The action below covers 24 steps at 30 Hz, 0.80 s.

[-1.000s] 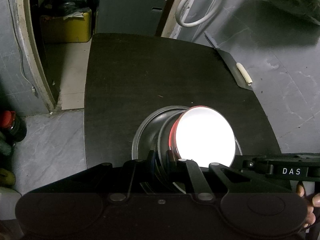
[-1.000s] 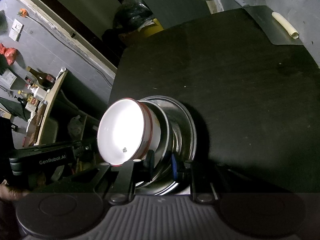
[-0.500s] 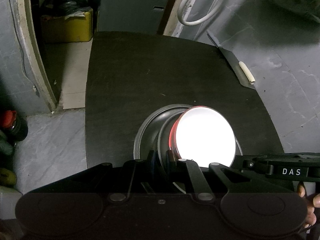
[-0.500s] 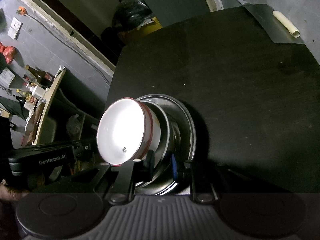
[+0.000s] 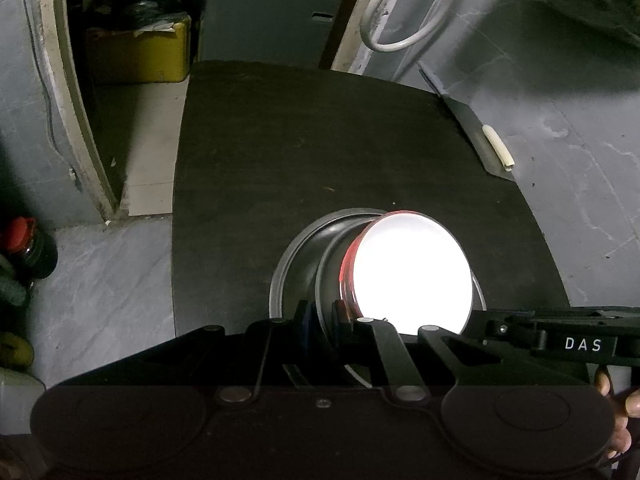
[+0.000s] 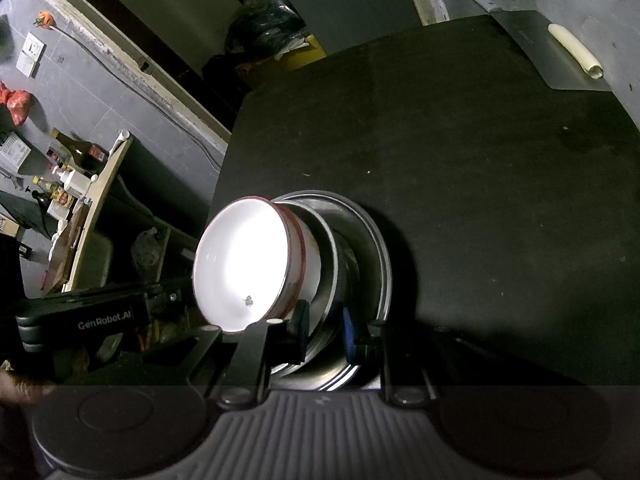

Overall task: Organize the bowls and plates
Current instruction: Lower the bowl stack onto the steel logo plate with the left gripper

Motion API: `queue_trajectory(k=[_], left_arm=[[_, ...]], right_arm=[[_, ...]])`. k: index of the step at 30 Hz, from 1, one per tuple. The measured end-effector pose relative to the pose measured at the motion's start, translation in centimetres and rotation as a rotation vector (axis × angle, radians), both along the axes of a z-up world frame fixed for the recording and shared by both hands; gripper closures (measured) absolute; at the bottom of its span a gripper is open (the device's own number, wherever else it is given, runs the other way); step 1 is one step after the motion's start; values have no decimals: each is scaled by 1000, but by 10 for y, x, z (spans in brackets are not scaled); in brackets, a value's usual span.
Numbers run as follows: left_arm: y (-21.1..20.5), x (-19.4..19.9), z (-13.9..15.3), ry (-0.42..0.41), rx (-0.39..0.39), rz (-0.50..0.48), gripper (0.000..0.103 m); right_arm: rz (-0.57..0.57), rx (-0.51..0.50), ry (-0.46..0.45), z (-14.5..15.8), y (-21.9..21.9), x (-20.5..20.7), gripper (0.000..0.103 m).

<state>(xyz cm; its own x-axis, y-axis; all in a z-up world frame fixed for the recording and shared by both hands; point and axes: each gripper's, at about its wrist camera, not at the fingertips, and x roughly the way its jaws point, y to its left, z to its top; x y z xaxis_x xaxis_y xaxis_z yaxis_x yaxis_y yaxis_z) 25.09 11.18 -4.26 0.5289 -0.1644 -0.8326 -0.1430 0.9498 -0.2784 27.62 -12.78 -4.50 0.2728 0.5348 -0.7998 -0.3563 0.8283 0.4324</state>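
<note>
A white bowl with a red rim (image 5: 412, 276) (image 6: 244, 268) sits nested in a steel bowl (image 5: 328, 268) (image 6: 340, 256), which stands in a wider steel plate (image 5: 288, 264) (image 6: 380, 248) near the front of the black table (image 5: 300, 140) (image 6: 480, 160). My left gripper (image 5: 322, 314) is shut on the steel bowl's rim on the stack's left side. My right gripper (image 6: 324, 326) is shut on the same rim on the opposite side. Whether the stack rests on the table or hangs just above it cannot be told.
A cleaver blade (image 5: 472, 128) (image 6: 552, 60) with a cream roll (image 5: 498, 148) (image 6: 576, 50) on it lies at the table's far right edge. Off the table are a yellow box (image 5: 136, 56), floor bottles (image 5: 24, 248), a white hose (image 5: 400, 20) and a shelf of bottles (image 6: 72, 176).
</note>
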Motion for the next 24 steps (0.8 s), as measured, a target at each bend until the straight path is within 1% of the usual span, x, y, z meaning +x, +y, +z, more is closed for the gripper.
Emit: queue_trajectory(k=[11,24], left_arm=[[-7,0,0,-2,27,14,93],[-7,-4,-1,-10,24,28,90]], right_arm=[[-40,11,-23,-4,4,-4,83],[-75,29,-50,-9,1,-8,83]])
